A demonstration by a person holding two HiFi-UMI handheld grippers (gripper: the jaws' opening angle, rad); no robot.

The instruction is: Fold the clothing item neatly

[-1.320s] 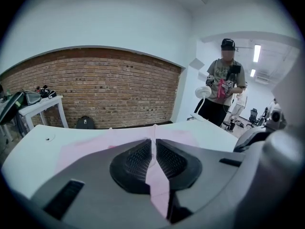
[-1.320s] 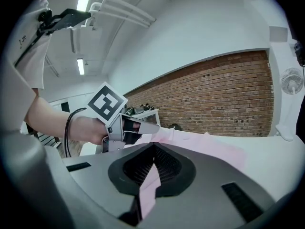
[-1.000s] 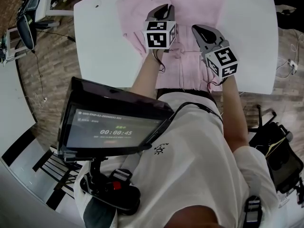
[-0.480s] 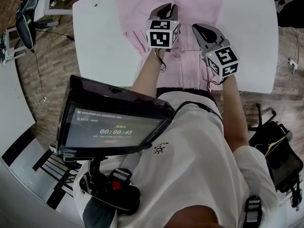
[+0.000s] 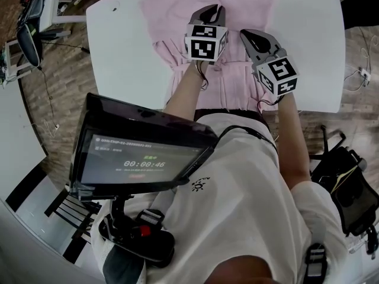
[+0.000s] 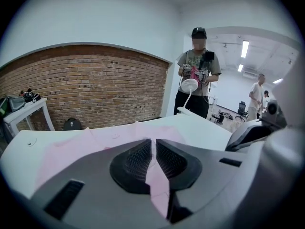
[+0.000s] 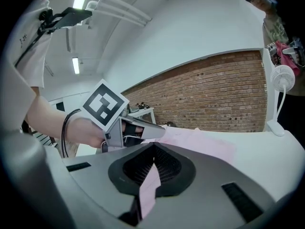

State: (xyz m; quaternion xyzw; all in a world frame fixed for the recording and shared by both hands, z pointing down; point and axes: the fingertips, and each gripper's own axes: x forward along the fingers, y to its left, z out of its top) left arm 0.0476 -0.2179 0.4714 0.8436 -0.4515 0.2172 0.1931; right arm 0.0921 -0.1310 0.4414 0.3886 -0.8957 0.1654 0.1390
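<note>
A pale pink garment [image 5: 234,5] lies spread on the white table [image 5: 127,58], its near hem hanging at the table's front edge. My left gripper [image 5: 216,9] hovers over the garment's middle, shut on a fold of pink fabric [image 6: 156,175] that shows pinched between its ribbed pads. Just to its right, my right gripper [image 5: 246,35] is shut on another strip of the same cloth [image 7: 148,185]. In the right gripper view the left gripper's marker cube [image 7: 104,104] sits close by, with the flat garment [image 7: 200,142] beyond.
A person [image 6: 198,75] stands past the table's far side beside a small white fan [image 6: 189,86]. A brick wall [image 6: 86,87] and a side table [image 6: 26,111] lie behind. A dark screen on a mount [image 5: 142,152] sits at my chest. A black bag [image 5: 349,188] is on the floor, right.
My left gripper has edged a little farther over the garment and to the right, carrying its fold of cloth. The right gripper has stayed put.
</note>
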